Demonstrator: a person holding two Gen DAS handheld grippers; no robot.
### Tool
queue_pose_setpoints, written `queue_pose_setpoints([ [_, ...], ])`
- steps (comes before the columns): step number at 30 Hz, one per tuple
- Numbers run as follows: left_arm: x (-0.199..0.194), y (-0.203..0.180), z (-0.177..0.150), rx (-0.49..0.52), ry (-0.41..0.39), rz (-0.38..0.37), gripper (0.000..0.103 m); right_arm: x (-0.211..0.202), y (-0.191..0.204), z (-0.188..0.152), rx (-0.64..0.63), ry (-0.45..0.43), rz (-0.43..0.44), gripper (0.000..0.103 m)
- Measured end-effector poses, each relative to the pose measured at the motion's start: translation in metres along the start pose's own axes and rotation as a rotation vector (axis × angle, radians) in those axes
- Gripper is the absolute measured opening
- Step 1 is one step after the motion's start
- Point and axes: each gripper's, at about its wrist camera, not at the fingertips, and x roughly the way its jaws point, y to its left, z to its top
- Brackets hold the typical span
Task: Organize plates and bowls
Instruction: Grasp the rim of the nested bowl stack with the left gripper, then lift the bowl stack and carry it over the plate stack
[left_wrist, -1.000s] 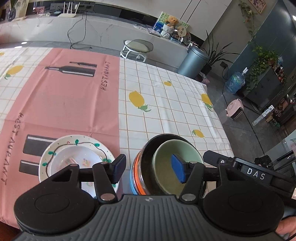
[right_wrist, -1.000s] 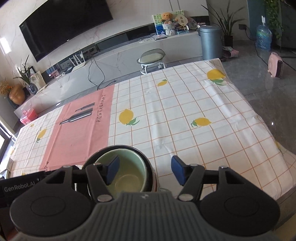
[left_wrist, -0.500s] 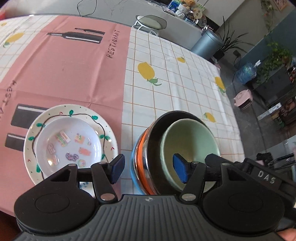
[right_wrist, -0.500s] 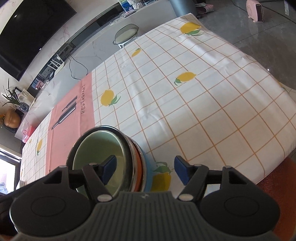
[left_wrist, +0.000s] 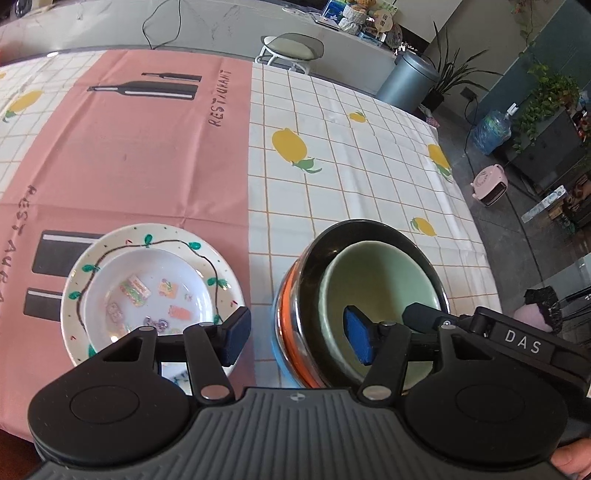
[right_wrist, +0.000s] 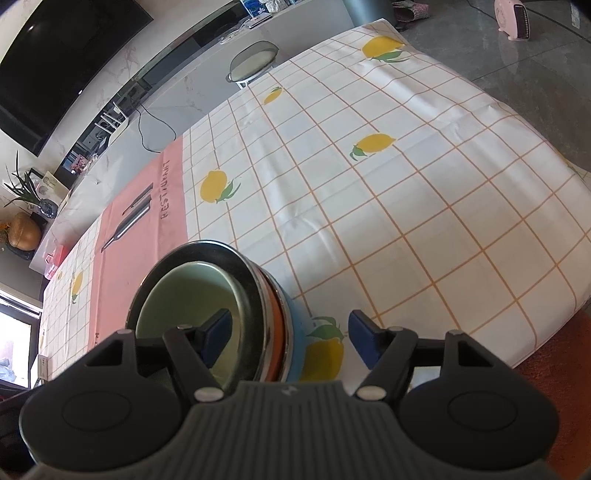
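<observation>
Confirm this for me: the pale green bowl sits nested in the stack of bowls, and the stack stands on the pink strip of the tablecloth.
One thing is off. The pale green bowl does sit nested in the stack of bowls, but the stack stands on the white checked part of the tablecloth, not the pink strip. The left wrist view shows this; the patterned plate is what sits on the pink.

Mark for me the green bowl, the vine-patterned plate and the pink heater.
green bowl (left_wrist: 384, 280): left wrist view, inner wall.
vine-patterned plate (left_wrist: 218, 266): left wrist view, right rim.
pink heater (left_wrist: 490, 187): left wrist view, front face.
</observation>
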Motion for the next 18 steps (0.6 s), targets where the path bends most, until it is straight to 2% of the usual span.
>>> queue_pose_setpoints([
  [8, 0.013, 0.019, -0.004, -0.139, 0.031, -0.109, 0.066, 0.008, -0.005, -0.003, 0.05, 0.025, 0.057, 0.068],
  [11, 0.017, 0.023, -0.005, -0.164, 0.027, -0.132, 0.064, 0.014, -0.01, -0.006, 0.096, 0.052, 0.089, 0.064],
  [14, 0.019, 0.026, -0.005, -0.189, 0.025, -0.145, 0.058, 0.017, -0.014, -0.008, 0.121, 0.068, 0.121, 0.059],
  [15, 0.019, 0.027, -0.006, -0.192, 0.025, -0.145, 0.055, 0.017, -0.014, -0.009, 0.126, 0.066, 0.13, 0.056],
  [18, 0.02, 0.027, -0.007, -0.192, 0.02, -0.146, 0.054, 0.016, -0.017, -0.009, 0.141, 0.058, 0.135, 0.047],
])
